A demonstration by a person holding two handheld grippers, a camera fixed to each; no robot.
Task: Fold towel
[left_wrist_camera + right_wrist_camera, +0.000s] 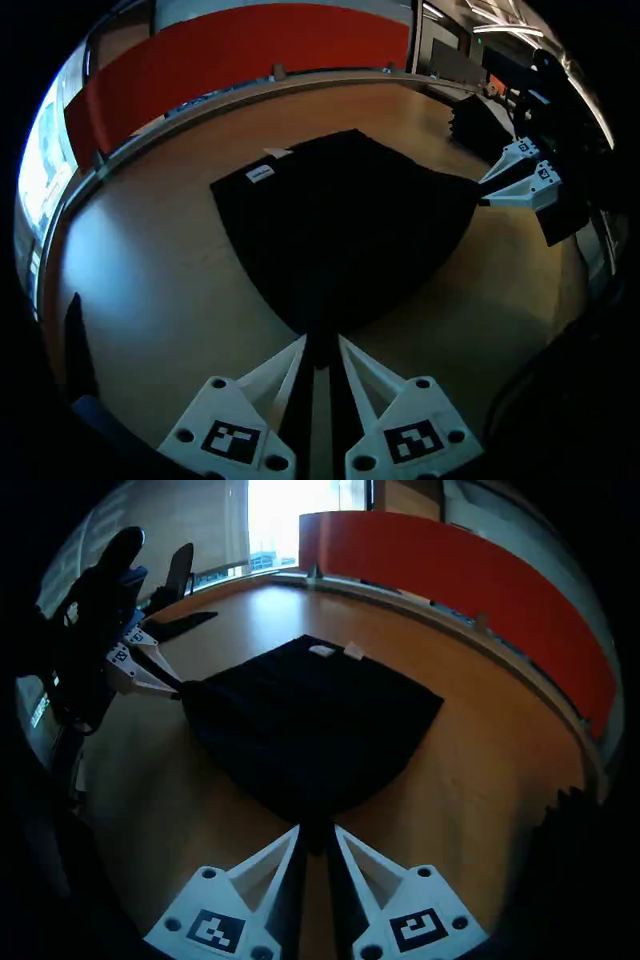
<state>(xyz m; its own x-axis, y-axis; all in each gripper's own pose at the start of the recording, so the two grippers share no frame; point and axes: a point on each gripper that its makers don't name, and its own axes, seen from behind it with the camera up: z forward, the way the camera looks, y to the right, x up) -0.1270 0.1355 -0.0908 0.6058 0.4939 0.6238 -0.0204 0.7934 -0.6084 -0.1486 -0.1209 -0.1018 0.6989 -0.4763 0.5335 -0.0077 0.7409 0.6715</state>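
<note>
Towel (336,232) lies spread, black and flat, on the wooden table (160,272), and I read this as the start of a fold: both near corners pinched, nothing lifted yet. My left gripper (321,346) has its fingers drawn close on the corner nearest its camera, with dark cloth running up between them; in the right gripper view its tips meet that same corner. My right gripper (317,830) is clenched likewise on the other near corner. Next, I judge, both corners must rise together and travel across to the far edge, where the white label (260,174) sits, keeping the span between them taut so the cloth doesn't sag or twist. What I can't make out: the cloth is so dark that creases and layers vanish, so I can't say whether it is already doubled; the exact bite at each corner is lost in shadow; and I can't identify a dark shape (472,120) at the table's far end
</note>
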